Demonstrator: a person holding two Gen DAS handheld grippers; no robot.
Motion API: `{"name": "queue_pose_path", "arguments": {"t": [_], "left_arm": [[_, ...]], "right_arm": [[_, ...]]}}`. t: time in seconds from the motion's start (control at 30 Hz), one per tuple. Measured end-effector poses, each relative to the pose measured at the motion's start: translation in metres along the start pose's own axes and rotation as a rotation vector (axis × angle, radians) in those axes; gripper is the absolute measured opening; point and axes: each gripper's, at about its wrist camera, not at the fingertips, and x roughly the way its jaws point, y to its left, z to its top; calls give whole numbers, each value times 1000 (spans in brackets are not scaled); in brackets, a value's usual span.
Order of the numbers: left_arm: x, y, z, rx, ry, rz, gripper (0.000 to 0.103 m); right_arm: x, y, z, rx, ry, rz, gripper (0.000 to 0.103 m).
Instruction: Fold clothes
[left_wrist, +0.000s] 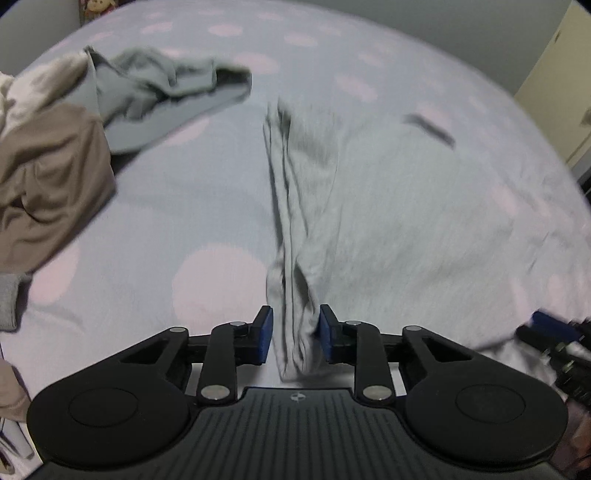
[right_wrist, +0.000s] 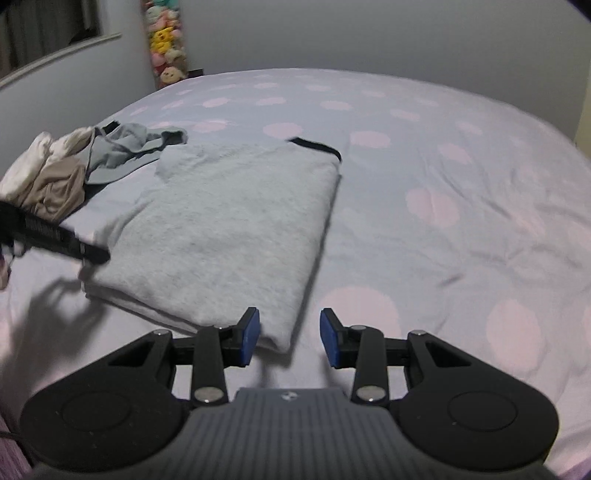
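1. We see the grey shirt (right_wrist: 221, 229) lying folded on the bed (right_wrist: 461, 184).
2. Our left tool (left_wrist: 295, 334), partly spread, straddles its bunched edge; grip unclear.
3. Our right tool (right_wrist: 290, 338) stands spread, empty, over its near corner.

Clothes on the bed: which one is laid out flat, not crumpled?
The light grey shirt with the dark collar, spread flat in a partly folded rectangle nearest the tongs. The blue-grey garment, the tan one and the white one lie bunched in a pile beyond it.
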Motion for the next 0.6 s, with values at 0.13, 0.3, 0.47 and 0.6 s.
{"name": "queue_pose_path", "arguments": {"t": [0.13,0.3,0.47,0.6], "left_arm": [[6,-1,-3,3,22,21,23],[3,-1,-4,10,17,29,24],[-16,22,-1,-114,-61,-5,52],[-6,29,-1,-177,-18,-75,52]], "right_arm": [[7,-10,-3,74,-8,55,39],[26,-29,-9,245,18,133,39],[28,-46,-11,376,-1,197,41],[34,-57,-13,468,19,228,42]]}}
